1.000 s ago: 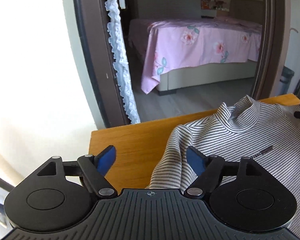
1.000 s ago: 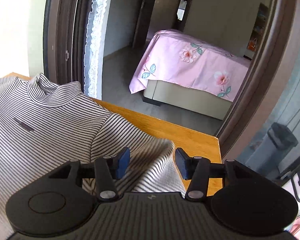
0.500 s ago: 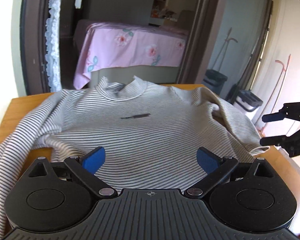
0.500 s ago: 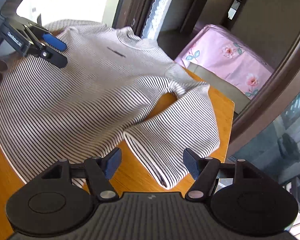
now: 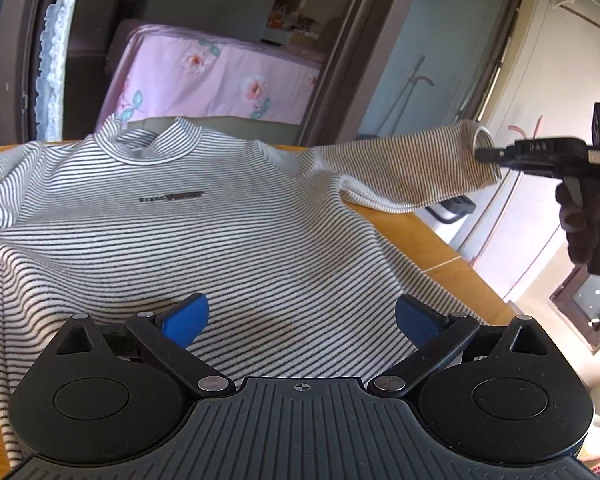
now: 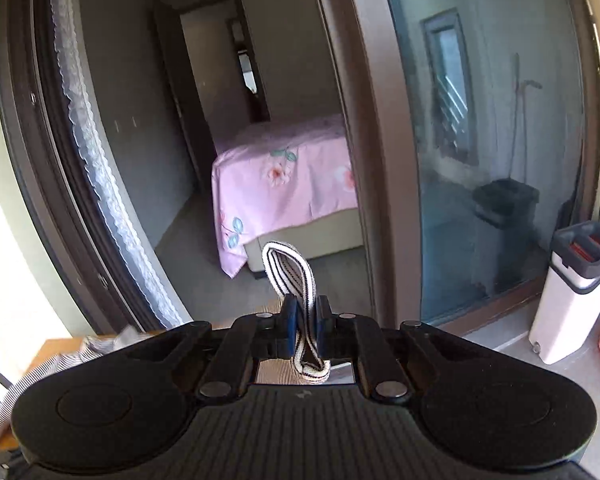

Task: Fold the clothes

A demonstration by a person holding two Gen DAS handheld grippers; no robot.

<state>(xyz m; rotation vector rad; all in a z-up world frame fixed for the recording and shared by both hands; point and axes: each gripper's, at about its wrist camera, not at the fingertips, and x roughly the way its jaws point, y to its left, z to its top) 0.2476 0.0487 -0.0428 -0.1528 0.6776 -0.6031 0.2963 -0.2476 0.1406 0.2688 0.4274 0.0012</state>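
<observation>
My right gripper [image 6: 303, 322] now pinches the cuff [image 6: 288, 268] and the sleeve [image 5: 400, 172] hangs lifted off the table [image 5: 432, 248]; my left gripper [image 5: 300, 316] stands wider.

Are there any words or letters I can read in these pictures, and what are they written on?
"DAS" (roughly; the letters are small): on the black body of the right gripper, seen from the left wrist camera.
Dark printed line on the chest of the striped shirt: too blurred to read.
Small pale label further back on the right gripper: too small to read.
Nothing else carries text.

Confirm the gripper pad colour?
Blue pads on the left gripper; left wrist view shows them best.
</observation>
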